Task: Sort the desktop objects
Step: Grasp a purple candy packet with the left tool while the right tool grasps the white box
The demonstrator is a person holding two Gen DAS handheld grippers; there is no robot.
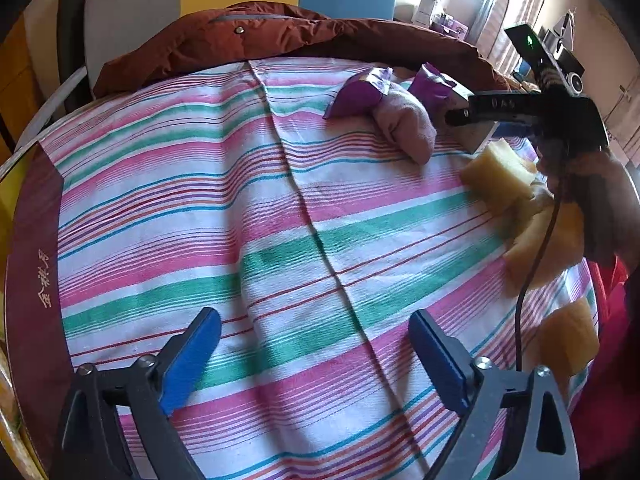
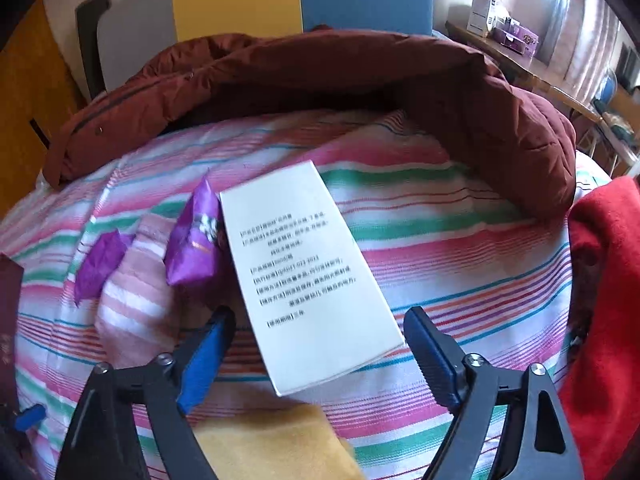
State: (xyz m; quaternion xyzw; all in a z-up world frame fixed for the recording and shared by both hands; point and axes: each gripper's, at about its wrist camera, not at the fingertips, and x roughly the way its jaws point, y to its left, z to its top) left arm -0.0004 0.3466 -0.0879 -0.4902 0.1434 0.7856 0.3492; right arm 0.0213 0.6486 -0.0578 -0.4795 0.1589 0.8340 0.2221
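the striped cloth covers the whole table, with a dark red padded jacket heaped along its far edge. on the cloth, the biggest loose item is the white printed box, lying flat and slanted, its near end reaching between the two blue pads of the right gripper. those jaws stand wide and the pads look clear of the box on both sides, so nothing is held. yellow sponges sit clustered near the cloth's right edge, one just below the box in the right wrist view. a pink striped sock lies left of the box, with two purple packets beside and on it, one touching the box's left edge. the left gripper is also spread wide, over bare cloth, holding nothing. the step in hand appears to be taking up the box; to do it well, square the pads to the box's long sides, settle low so they meet the walls rather than the top edge, and close gently, since thin card will likely buckle. keep the left pad clear of the packet and the sock.
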